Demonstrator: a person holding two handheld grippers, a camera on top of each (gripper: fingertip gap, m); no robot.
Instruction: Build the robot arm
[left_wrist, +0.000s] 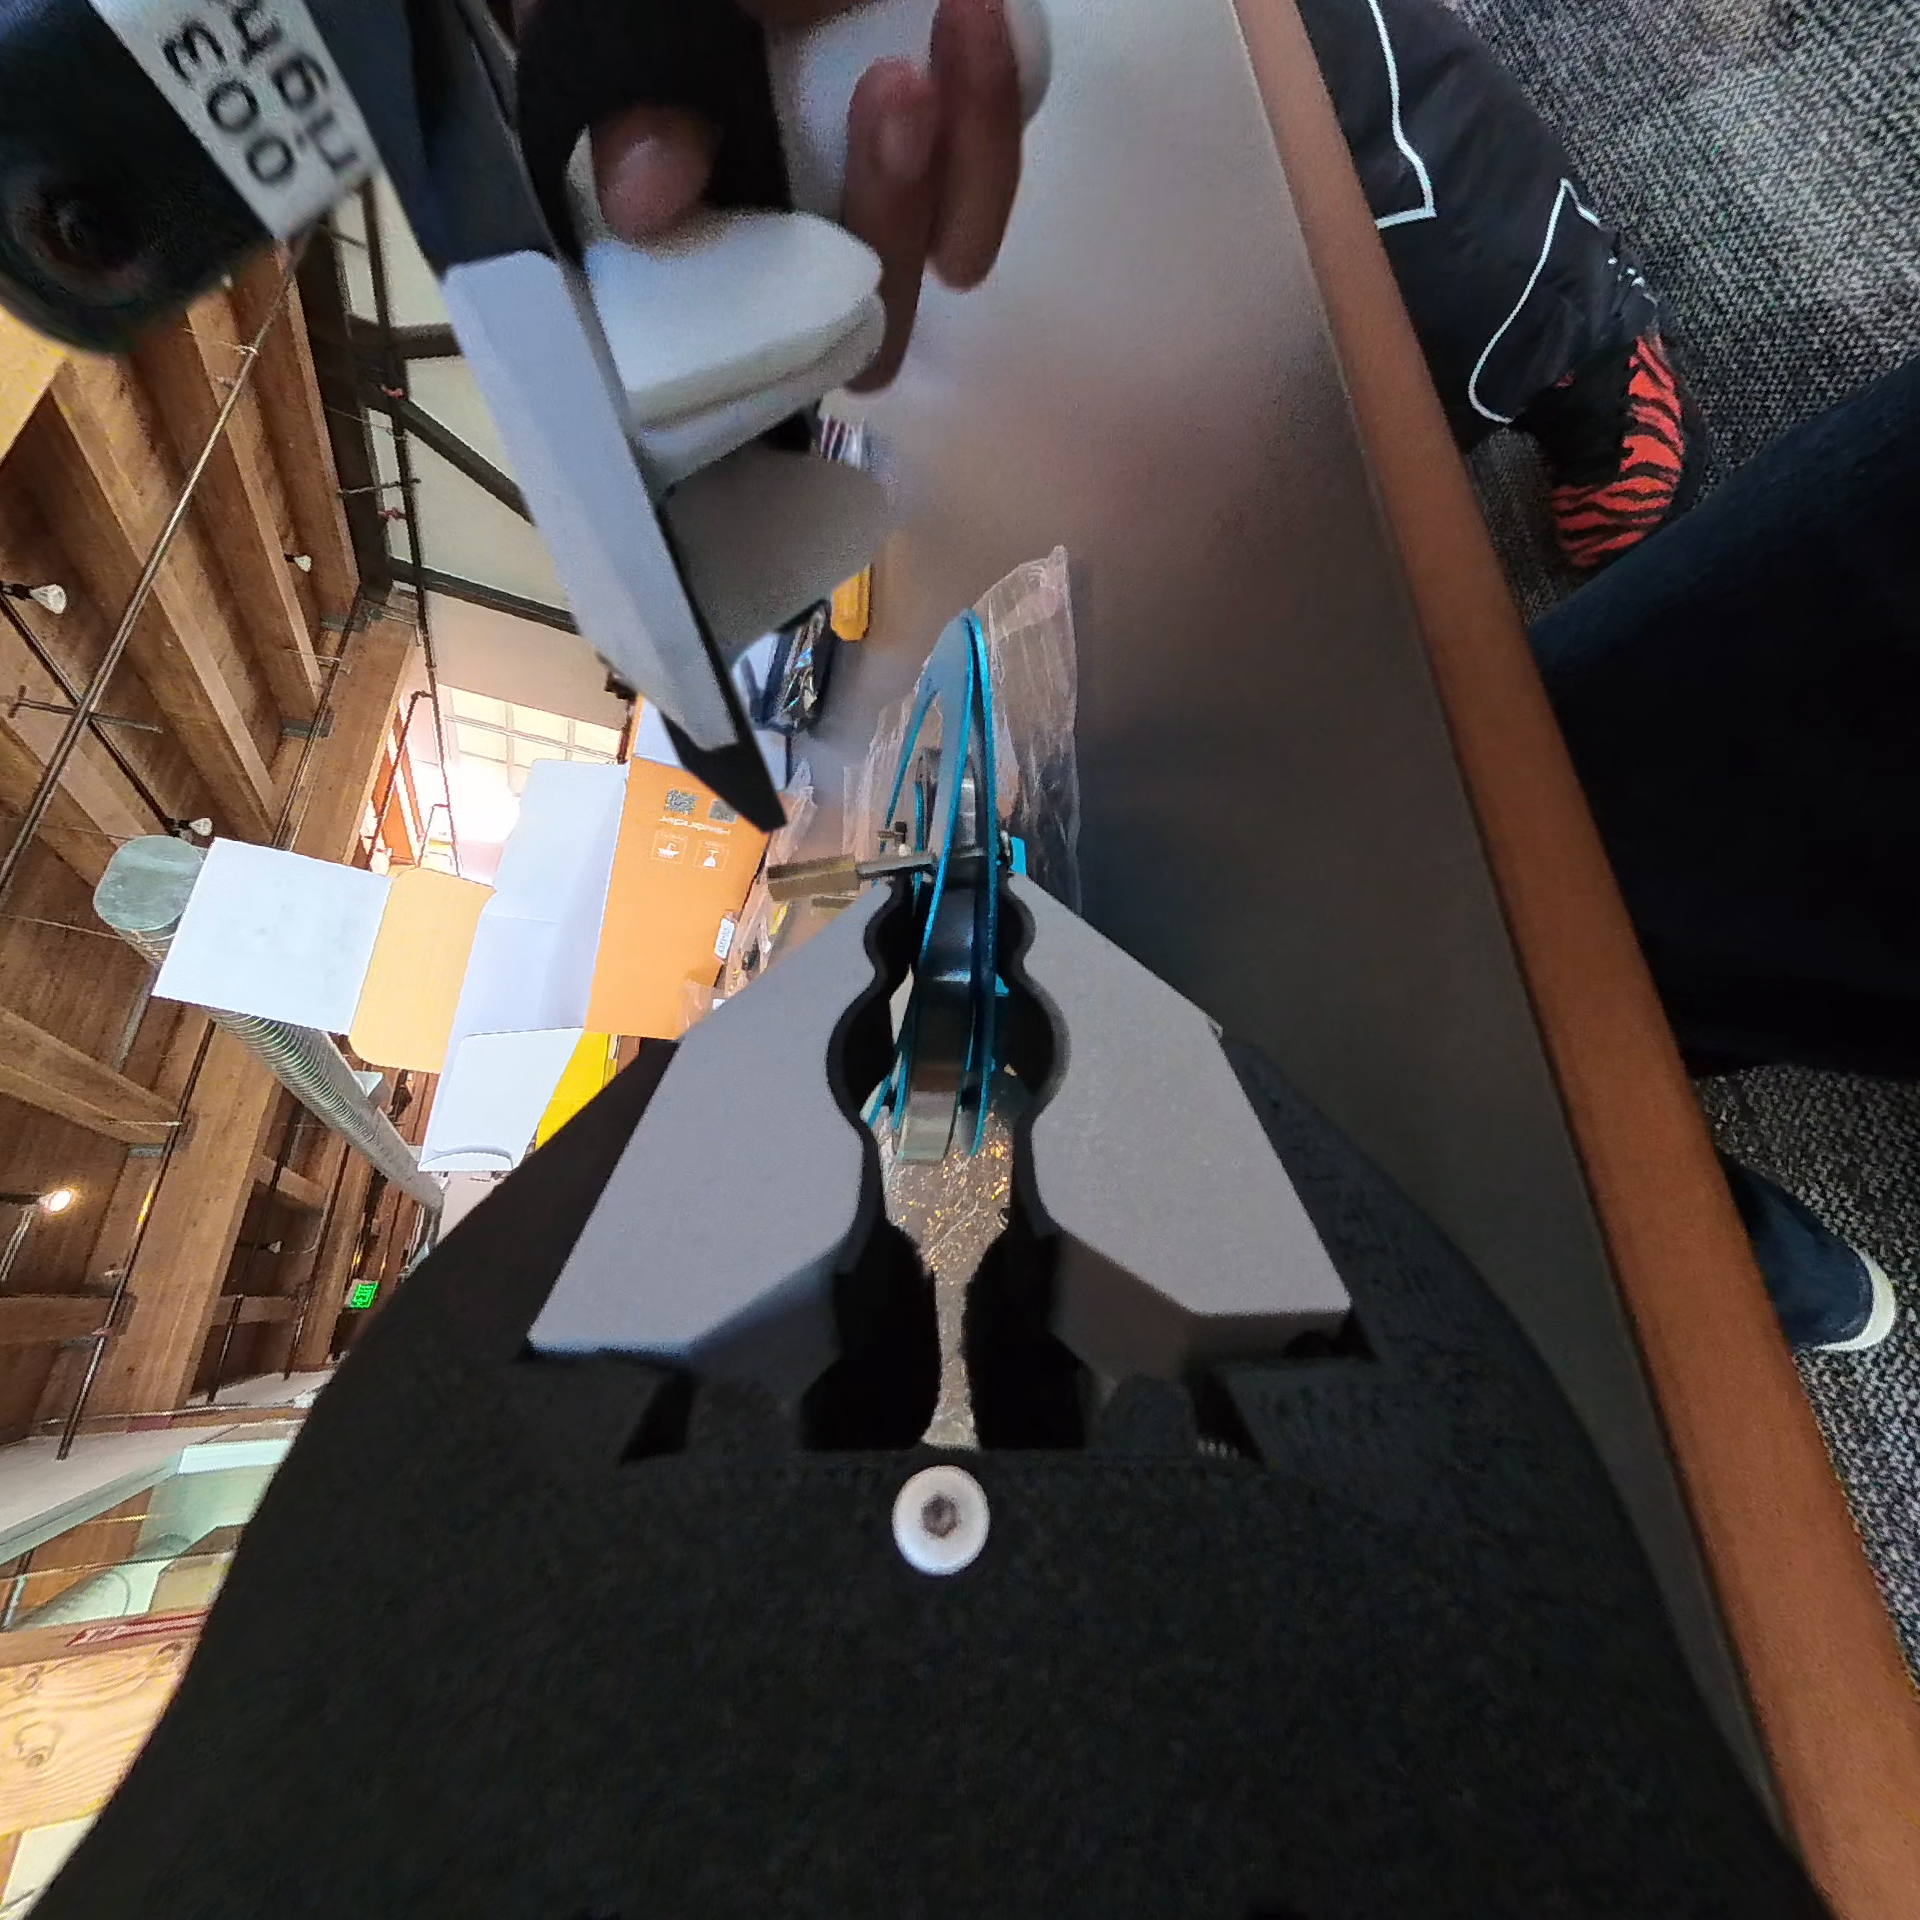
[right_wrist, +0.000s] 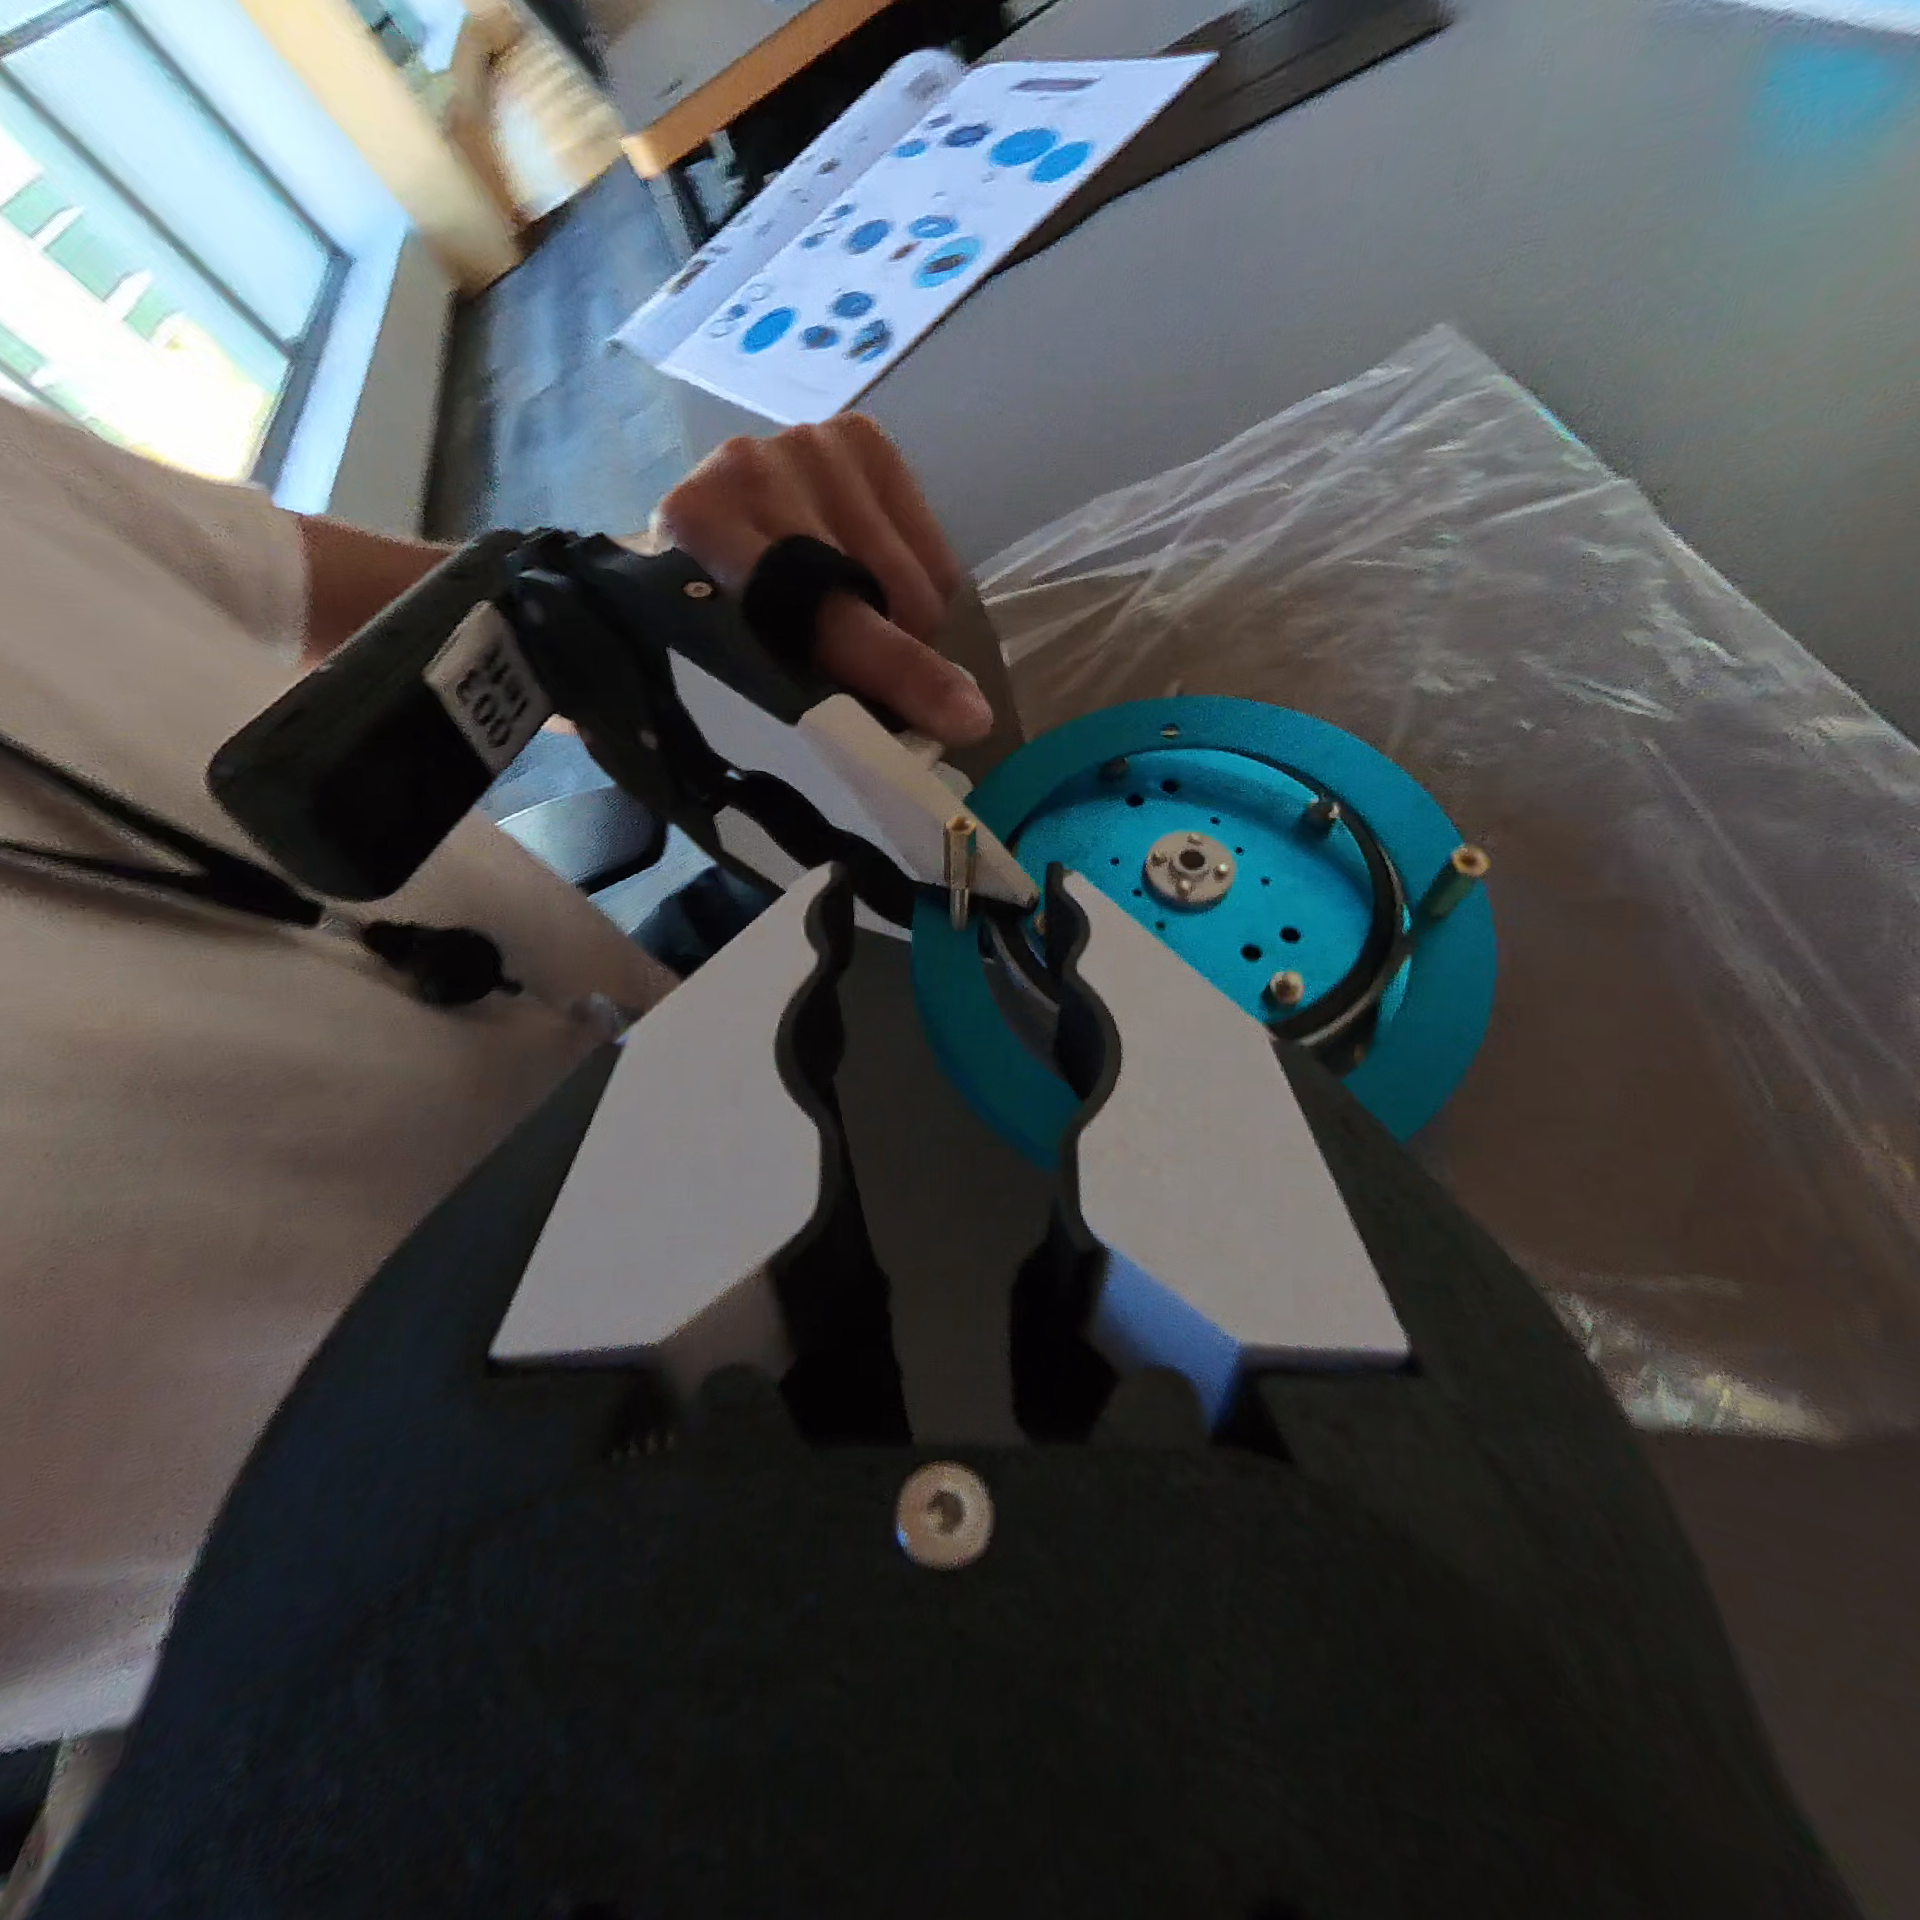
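The left gripper (left_wrist: 951, 899) is clamped on the rim of the blue disc assembly (left_wrist: 954, 727), which runs edge-on between its jaws and out ahead of them. That grip seems meant to steady the piece above the plastic bag (right_wrist: 1455, 623). The right gripper (right_wrist: 945, 883) stands open, with a brass standoff (right_wrist: 961, 868) upright just beyond its tips and not pinched; its right-hand finger overlaps the disc's rim.

Only the left wrist view shows stacked plates with a silver part between them. Only the right wrist view shows the disc's face, with its hub, holes and further standoffs, and far beyond the jaws a printed sheet (right_wrist: 894, 218) on the grey table (left_wrist: 1195, 520).
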